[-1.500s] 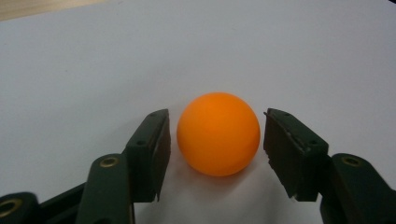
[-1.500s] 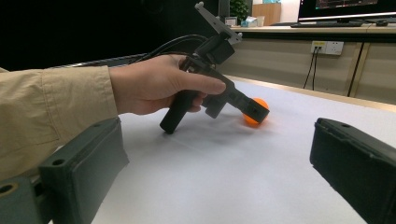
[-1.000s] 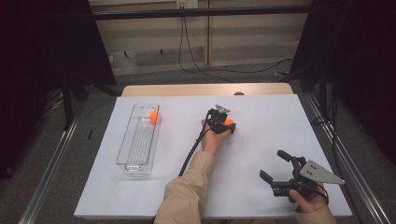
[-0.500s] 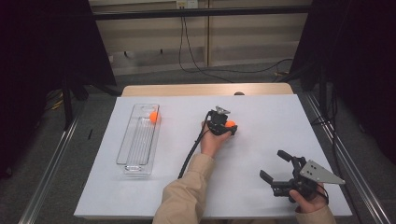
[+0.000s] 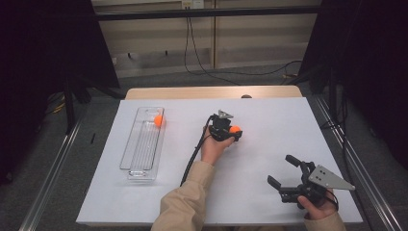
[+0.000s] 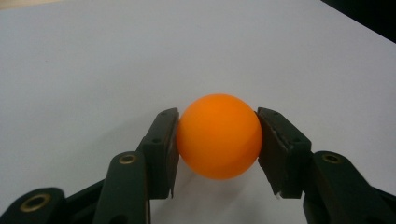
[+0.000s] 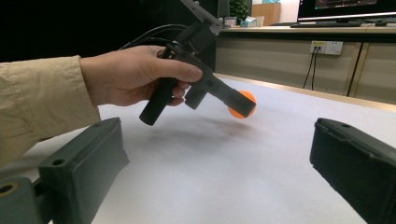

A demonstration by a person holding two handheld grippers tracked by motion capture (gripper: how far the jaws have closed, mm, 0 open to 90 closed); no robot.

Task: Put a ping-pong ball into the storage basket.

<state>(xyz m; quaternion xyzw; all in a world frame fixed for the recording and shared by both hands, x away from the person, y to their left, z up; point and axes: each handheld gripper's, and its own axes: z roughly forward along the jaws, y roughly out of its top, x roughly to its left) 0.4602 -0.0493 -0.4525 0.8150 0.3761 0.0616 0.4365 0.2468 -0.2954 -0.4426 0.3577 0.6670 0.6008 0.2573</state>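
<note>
White table (image 5: 269, 159), clear tray (image 5: 143, 144) lying on it

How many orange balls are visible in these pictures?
2. One orange ball lies in the clear tray at the table's left. The other ball is clamped in the left hand-held gripper near the table's middle.

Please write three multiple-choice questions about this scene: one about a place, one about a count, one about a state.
1. Where is the clear tray?
A. left part of the table
B. right part
C. on the floor

2. How many orange balls are there?
A. one
B. two
C. four

3. The left hand-held gripper is:
A. open and empty
B. shut on a ball
C. lying on the table

Key: 1 A, the high view shows it at the left. 2 B, one ball in the tray, one held ball. 3 B, both pads press the ball, above the table.
</note>
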